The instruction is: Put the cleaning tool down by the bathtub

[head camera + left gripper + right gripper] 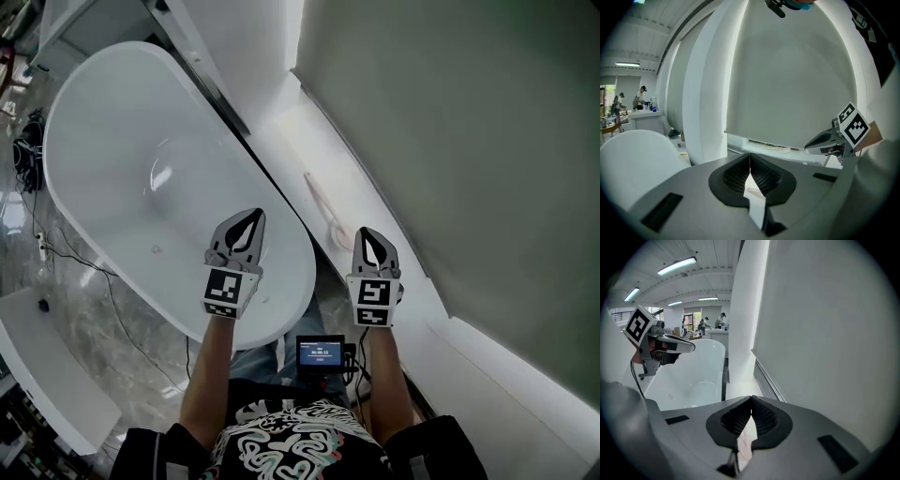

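Filling the right of the head view is a pale blind (469, 141). The white oval bathtub (122, 131) takes up the left. A marbled floor (141, 319) with loose cables (70, 253) is seen beyond it. A narrow white ledge (291, 141) runs between tub and blind.

The cleaning tool (322, 208), pale and slender, is seen lying flat on that ledge. It is just beside the tub's side, and nothing is holding it.

- Long axis: laid along the ledge, parallel to the tub edge, pointing away from the person.
- Bearing: its near end is just ahead of the right gripper (367, 239) and slightly toward the tub.
- The left gripper (251, 220) is held over the tub's near rim, further from the tool, so the right side is judged nearer.

Both pairs of fingers are closed tip to tip with nothing between them. The left gripper view shows ribbed pads (761, 178) meeting on bare air, and the right gripper view shows the same.

The task is judged done as things lie: the tool is down by the tub and both grippers are clear of it. If a re-grasp were wanted, the fingers would have to be opened across the handle. Room is limited by the blind on one side and the tub wall on the other.
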Tool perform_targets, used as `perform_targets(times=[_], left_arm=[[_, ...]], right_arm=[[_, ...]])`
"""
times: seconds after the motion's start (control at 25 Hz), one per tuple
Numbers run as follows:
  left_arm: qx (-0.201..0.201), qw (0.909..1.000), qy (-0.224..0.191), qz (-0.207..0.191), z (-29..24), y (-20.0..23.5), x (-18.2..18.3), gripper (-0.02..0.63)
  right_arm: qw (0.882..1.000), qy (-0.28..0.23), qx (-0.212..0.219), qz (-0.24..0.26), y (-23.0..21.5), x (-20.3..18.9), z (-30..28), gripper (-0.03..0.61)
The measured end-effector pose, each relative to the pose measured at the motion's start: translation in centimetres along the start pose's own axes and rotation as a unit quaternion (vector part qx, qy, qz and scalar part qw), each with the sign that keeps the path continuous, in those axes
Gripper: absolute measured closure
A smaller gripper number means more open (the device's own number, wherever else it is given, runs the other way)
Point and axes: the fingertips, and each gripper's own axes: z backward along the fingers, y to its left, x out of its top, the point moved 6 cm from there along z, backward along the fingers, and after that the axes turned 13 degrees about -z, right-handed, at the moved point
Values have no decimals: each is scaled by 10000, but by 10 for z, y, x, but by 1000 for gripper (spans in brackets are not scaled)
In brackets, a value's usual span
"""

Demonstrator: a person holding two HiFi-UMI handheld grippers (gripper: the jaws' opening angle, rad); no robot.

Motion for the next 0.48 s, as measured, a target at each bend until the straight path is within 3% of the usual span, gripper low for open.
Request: perform_targets(times=[0.48], left_arm=[[19, 9986, -379, -372, 51, -17, 63, 597]], right_arm=[[9974, -625, -222, -279, -4, 28, 86, 551]])
